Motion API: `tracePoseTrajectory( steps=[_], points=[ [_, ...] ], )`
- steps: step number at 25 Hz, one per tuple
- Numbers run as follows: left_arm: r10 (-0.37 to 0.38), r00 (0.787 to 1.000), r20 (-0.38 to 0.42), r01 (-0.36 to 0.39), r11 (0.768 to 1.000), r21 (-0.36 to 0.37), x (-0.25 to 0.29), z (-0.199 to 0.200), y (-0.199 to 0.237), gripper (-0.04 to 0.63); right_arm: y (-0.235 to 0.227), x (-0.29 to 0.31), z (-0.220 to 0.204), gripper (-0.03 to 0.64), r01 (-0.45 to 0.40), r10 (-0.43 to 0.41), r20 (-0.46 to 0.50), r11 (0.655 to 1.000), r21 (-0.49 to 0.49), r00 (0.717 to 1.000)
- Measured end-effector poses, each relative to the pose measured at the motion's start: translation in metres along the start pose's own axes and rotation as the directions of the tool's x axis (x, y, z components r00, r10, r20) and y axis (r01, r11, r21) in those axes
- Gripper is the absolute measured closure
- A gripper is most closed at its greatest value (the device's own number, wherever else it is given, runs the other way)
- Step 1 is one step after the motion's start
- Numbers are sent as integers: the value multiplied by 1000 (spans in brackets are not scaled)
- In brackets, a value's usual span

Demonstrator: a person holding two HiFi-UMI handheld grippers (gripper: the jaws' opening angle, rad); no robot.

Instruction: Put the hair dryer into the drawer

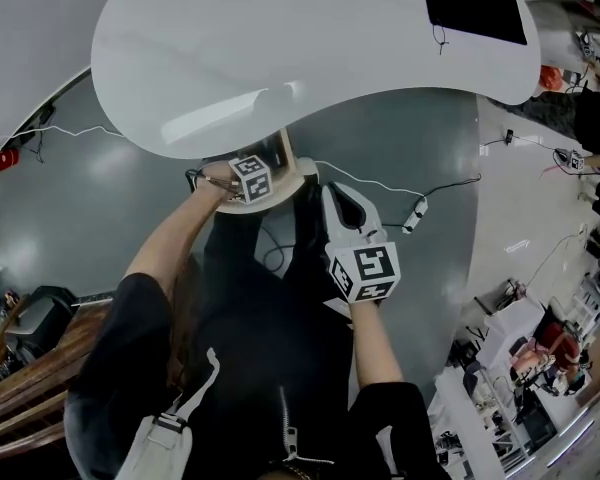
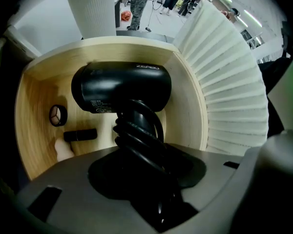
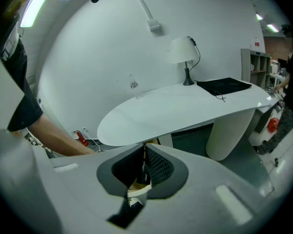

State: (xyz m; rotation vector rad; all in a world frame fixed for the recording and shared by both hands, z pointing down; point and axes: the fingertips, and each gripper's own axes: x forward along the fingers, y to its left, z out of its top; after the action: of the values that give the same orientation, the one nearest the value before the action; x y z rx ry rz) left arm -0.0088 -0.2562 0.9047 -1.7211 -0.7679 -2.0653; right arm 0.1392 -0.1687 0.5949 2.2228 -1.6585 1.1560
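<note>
The black hair dryer hangs barrel-sideways just above the floor of the open wooden drawer, its cord coiled round the handle. My left gripper is shut on that handle and cord. From the head view the left gripper sits over the drawer under the white table, and the dryer itself is hidden there. My right gripper hovers just right of the drawer; in its own view the right gripper is shut with nothing held.
Lying in the drawer are a small ring, a black tube and a pale object. The table's ribbed white pedestal stands right of the drawer. A lamp and black pad sit on the table. Cables cross the grey floor.
</note>
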Motion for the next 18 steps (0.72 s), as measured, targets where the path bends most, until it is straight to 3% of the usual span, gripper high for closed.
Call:
tracePoseTrajectory(
  steps=[18],
  points=[
    [-33, 999, -25, 32, 999, -35, 18, 5, -5, 393, -4, -3, 0, 612, 4, -5, -5, 1000, -5, 1000]
  ],
)
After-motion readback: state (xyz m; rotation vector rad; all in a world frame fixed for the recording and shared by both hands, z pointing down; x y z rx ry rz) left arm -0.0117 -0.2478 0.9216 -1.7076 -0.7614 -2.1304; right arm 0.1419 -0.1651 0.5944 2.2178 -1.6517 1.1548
